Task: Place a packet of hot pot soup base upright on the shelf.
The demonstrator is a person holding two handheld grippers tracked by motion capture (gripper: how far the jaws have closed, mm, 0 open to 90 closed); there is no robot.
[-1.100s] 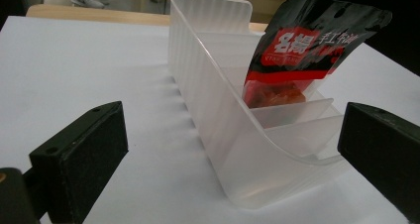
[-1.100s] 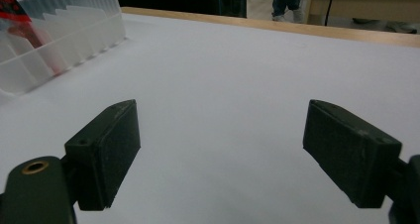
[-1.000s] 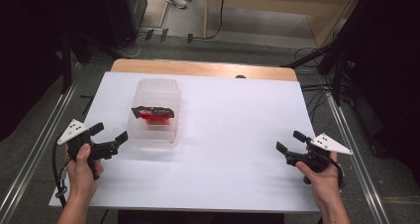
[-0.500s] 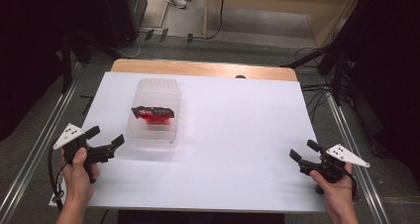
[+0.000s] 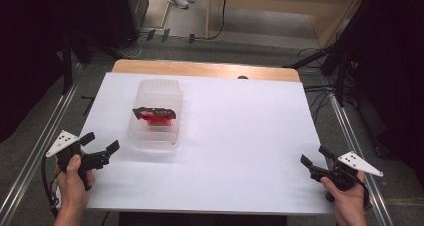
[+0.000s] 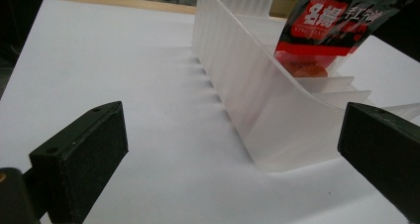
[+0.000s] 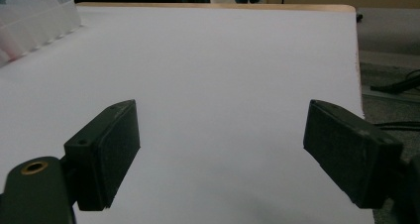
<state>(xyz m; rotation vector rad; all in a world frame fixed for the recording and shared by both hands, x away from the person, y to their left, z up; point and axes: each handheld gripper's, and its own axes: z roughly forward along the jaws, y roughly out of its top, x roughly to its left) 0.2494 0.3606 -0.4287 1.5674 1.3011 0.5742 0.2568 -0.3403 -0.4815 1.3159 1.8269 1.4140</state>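
High view: the tray (image 5: 154, 136), a clear ribbed plastic tub, lies on the white table (image 5: 235, 151) with its long axis running away from the person. A red-and-black packet (image 5: 155, 115) stands in it near the middle, propped across its width. The left gripper (image 5: 100, 147) hovers just beside the tray's near left corner, jaws spread wide with nothing between them. The right gripper (image 5: 314, 157) is well apart from the tray, far off to its right by the table's near right corner, jaws likewise spread and empty. Left gripper view shows the tray's side wall (image 6: 257, 110) just ahead and to the right, the packet (image 6: 327, 30) rising beyond it. So the left hand is much the nearer, and I judge it would reach forward and rightward over the wall.
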